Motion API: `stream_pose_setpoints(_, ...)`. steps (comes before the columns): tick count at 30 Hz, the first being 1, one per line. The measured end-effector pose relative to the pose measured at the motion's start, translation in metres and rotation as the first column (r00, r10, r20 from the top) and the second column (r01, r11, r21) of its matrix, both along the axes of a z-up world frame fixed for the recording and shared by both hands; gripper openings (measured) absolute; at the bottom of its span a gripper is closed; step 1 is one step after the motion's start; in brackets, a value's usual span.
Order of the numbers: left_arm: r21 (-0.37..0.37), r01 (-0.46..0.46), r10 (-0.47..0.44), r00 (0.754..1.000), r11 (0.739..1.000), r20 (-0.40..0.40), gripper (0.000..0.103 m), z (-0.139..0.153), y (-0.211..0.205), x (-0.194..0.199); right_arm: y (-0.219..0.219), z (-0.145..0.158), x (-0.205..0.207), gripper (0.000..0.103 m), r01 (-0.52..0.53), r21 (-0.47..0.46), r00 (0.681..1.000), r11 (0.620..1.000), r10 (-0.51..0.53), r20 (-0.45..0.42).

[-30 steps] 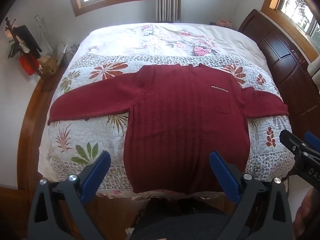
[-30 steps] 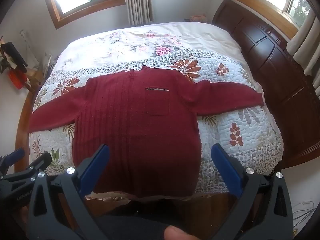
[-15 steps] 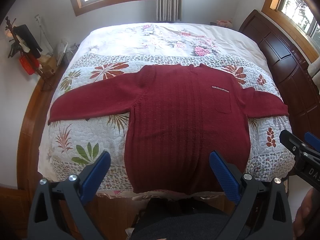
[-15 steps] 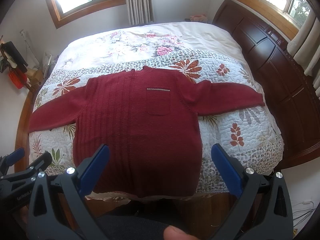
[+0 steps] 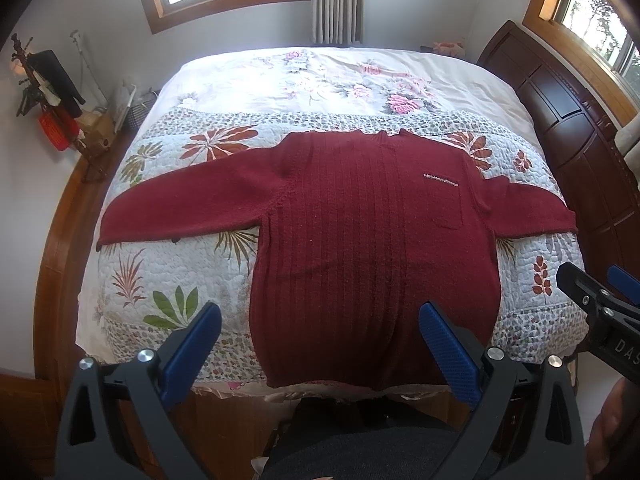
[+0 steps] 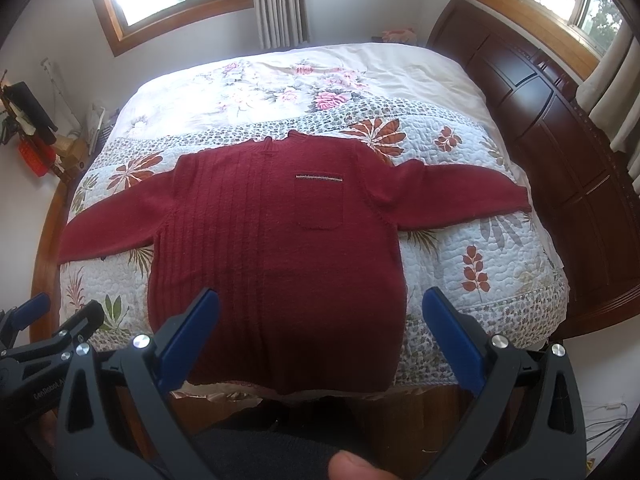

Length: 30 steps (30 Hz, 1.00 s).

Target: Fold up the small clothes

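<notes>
Both hand-held grippers, left point(image 5: 318, 342) and right point(image 6: 320, 328), hover wide open and empty at 6 o'clock of the red sweater point(image 5: 372, 240), spread flat on the bed point(image 5: 280, 80) with sleeves out, ready for folding

Both wrist views look from just beyond the foot of the bed point(image 5: 132, 264), high up, facing down its length toward the far windows. Each frames the whole sweater point(image 5: 372, 240) at centre. The left view catches the right tool point(image 5: 596, 300) at its right edge; the right view shows the left tool point(image 6: 60, 320) at lower left.
</notes>
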State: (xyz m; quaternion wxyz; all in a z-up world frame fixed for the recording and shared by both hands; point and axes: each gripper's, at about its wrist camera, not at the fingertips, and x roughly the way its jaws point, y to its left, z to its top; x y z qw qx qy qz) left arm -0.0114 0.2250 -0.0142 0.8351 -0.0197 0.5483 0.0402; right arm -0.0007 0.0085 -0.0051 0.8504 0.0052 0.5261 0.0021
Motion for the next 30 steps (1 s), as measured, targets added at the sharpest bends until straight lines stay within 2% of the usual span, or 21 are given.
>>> stream_pose_setpoints(30,0.003,-0.005,0.005,1.000,1.000,0.012,0.099,0.0047,-0.0018,-0.0018,-0.0066,0.0061,0.0019,0.101,0.001,0.002,1.000,1.000,-0.001,0.007)
